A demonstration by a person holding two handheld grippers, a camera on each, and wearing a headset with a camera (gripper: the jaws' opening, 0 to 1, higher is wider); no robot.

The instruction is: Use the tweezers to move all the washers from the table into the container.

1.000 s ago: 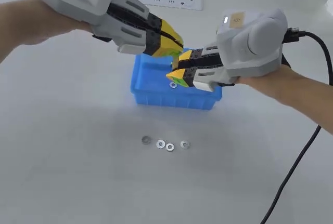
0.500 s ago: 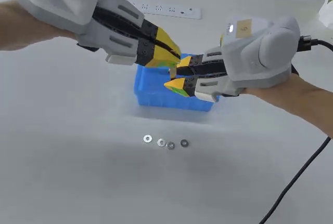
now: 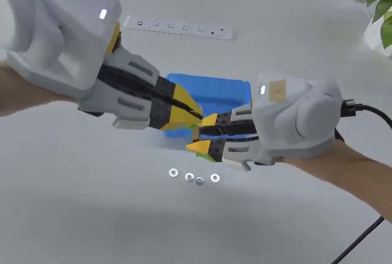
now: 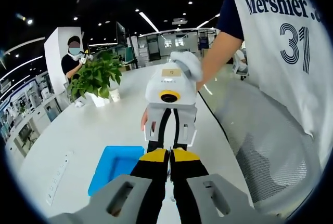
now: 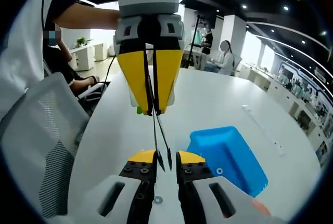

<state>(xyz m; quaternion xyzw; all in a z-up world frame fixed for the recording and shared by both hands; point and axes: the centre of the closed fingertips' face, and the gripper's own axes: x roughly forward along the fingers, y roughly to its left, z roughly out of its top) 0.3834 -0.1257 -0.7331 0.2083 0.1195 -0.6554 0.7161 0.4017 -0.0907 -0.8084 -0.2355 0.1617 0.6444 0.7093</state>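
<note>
Your left claw pinched the thin black tweezers; your right claw flanked their tips, squeezing or not I couldn't tell. One steel washer lay inside the blue plastic container; four round steel washers sat on the white counter just in front of it.

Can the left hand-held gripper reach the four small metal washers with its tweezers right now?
Probably yes. The left hand-held gripper holds thin black tweezers, and the small metal washers lie exposed on the white table close by. The right hand-held gripper, jaws flanking the tweezer tips, may need to clear.
</note>
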